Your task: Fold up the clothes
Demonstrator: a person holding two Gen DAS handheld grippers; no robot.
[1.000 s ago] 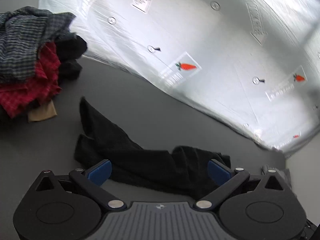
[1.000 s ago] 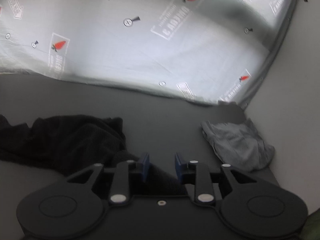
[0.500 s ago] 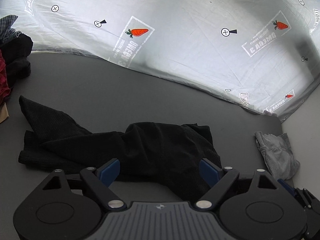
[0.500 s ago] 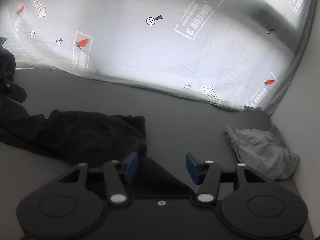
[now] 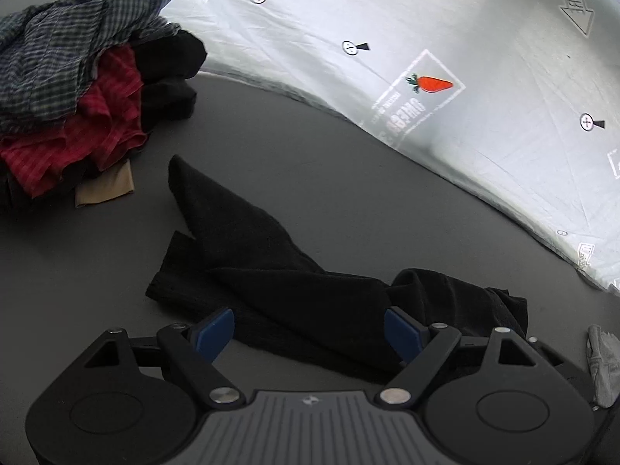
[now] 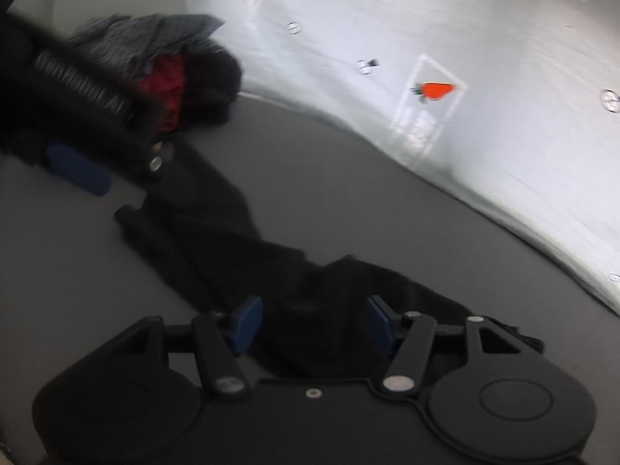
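A black garment (image 5: 294, 283) lies crumpled on the dark grey table (image 5: 329, 178), stretched from left to right. It also shows in the right wrist view (image 6: 240, 240). My left gripper (image 5: 310, 331) is open, its blue pads straddling the garment's near edge. My right gripper (image 6: 314, 323) is open over the garment's right part, holding nothing. The left gripper also shows in the right wrist view (image 6: 77, 170) at the far left, blurred.
A pile of clothes (image 5: 77, 85), checked grey, red and black, sits at the table's far left, also in the right wrist view (image 6: 174, 66). A grey garment (image 5: 602, 364) lies at the right edge. A white printed sheet (image 5: 426, 38) hangs behind the table.
My right gripper opened, letting go of the black garment, and swung left. My left gripper's view swung right and then back left toward the pile; it stays open.
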